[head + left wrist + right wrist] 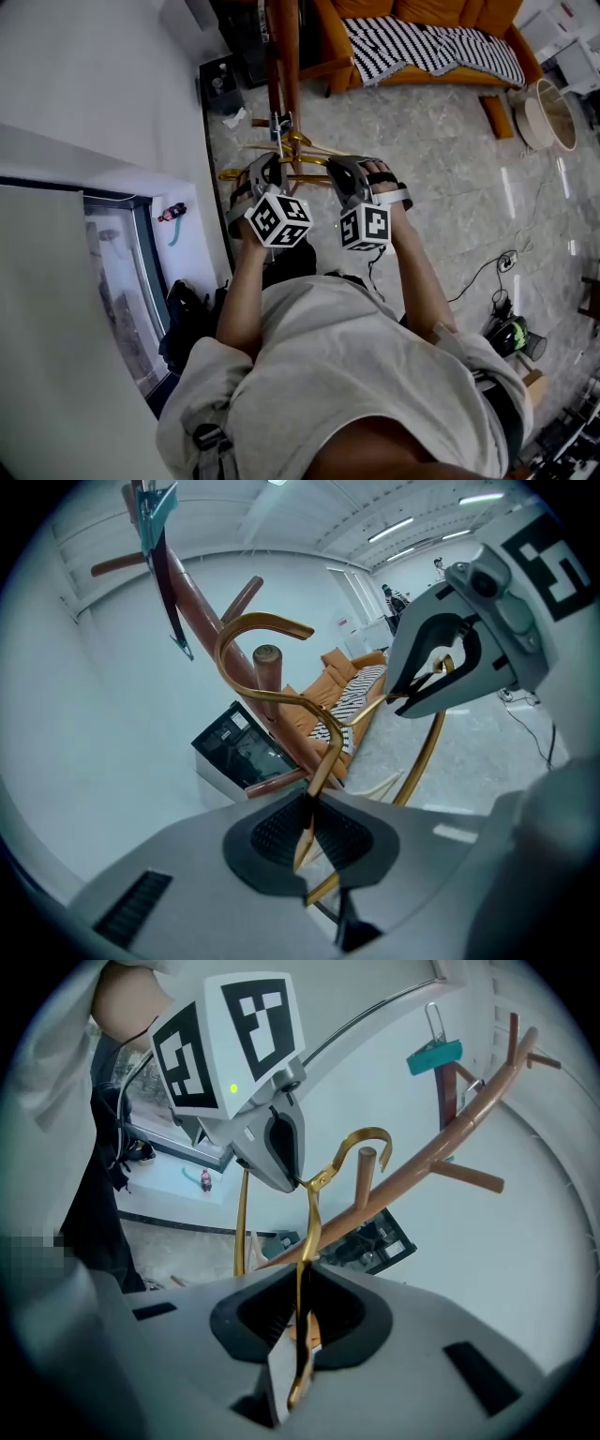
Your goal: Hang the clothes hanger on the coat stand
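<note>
A gold wire clothes hanger (302, 157) is held level in front of me, close to the brown wooden coat stand (285, 56). My left gripper (263, 178) is shut on the wire on the hanger's left side. My right gripper (343, 178) is shut on the wire on its right side. In the left gripper view the hanger's hook (265, 626) curls just above a round-ended peg (267, 658) of the coat stand (199, 604), apart from it. The right gripper view has the hook (364, 1142) beside a short peg (367, 1159) on the slanted trunk (441, 1147). The wire (303, 1269) runs between the right pads.
A teal clip (433, 1057) hangs on the stand's upper part. An orange sofa with a striped blanket (431, 42) stands behind the stand, a black box (220, 84) at its foot by the white wall. A round basket (548, 112) and floor cables (497, 267) lie to the right.
</note>
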Available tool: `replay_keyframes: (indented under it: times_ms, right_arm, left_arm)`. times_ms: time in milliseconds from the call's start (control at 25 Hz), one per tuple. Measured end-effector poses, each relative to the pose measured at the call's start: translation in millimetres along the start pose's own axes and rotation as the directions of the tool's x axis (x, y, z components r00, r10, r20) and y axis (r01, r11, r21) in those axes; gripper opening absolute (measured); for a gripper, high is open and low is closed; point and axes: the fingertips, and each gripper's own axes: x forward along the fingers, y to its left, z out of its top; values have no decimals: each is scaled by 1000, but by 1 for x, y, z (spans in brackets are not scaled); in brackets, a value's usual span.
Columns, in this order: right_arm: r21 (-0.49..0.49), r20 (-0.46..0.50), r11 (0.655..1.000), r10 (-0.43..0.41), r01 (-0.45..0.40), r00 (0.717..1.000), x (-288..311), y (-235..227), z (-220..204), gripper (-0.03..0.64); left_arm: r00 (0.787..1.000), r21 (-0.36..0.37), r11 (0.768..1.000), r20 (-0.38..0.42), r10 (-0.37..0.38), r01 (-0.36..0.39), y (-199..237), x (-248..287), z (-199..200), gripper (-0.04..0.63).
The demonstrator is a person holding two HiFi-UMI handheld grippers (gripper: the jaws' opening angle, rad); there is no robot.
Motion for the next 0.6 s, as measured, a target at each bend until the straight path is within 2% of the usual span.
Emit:
replay_keyframes:
  times_ms: [600]
  right_arm:
    - [39, -45, 999, -14, 16, 999, 24, -7, -13, 35]
  left_arm:
    - [999, 27, 999, 17, -42, 42, 3, 27, 2, 25]
